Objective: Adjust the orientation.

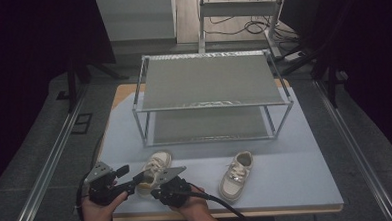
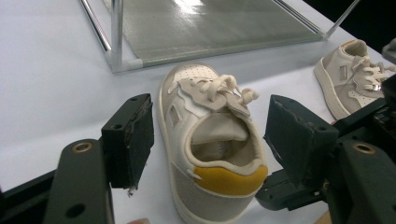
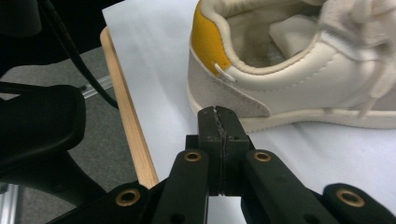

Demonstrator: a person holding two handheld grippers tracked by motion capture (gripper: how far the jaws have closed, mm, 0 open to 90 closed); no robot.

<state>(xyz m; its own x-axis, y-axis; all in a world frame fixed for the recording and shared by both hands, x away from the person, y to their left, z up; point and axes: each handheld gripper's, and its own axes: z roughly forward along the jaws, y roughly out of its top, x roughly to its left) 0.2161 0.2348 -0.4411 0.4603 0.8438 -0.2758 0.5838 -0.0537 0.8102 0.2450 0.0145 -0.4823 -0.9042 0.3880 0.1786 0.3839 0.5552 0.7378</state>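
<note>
The left gripper (image 1: pixel 132 181) sits at the lower left of the high view with its jaws spread, reaching toward the heel of the near shoe (image 1: pixel 154 170), which lies on the bench (image 1: pixel 297 186) just below the two-tier rack (image 1: pixel 211 97). The right gripper (image 1: pixel 174 172) is just to the right of that shoe, near its heel. A second shoe (image 1: pixel 236 176) lies lower right of centre, well apart from both grippers.

In the left gripper view, the left gripper (image 2: pixel 210 140) frames the near shoe (image 2: pixel 210 140): one jaw stands at the left side of the heel and the other at the right, neither yet touching. The yellow heel tab (image 2: pixel 229 177) sits low in the middle. To grip well, I judge the jaws should advance a little so the pads meet the firm side walls near the collar, then close evenly; biting only the soft rim could let the shoe twist. The second shoe (image 2: pixel 352 77) shows at the upper right.

In the right gripper view, the right gripper (image 3: pixel 218 112) has its jaws pressed together and empty, the tip just beside the sole of the near shoe (image 3: pixel 299 79) in the upper right. It looks fit to steady the heel while the other closes, but should not push the shoe off line.
</note>
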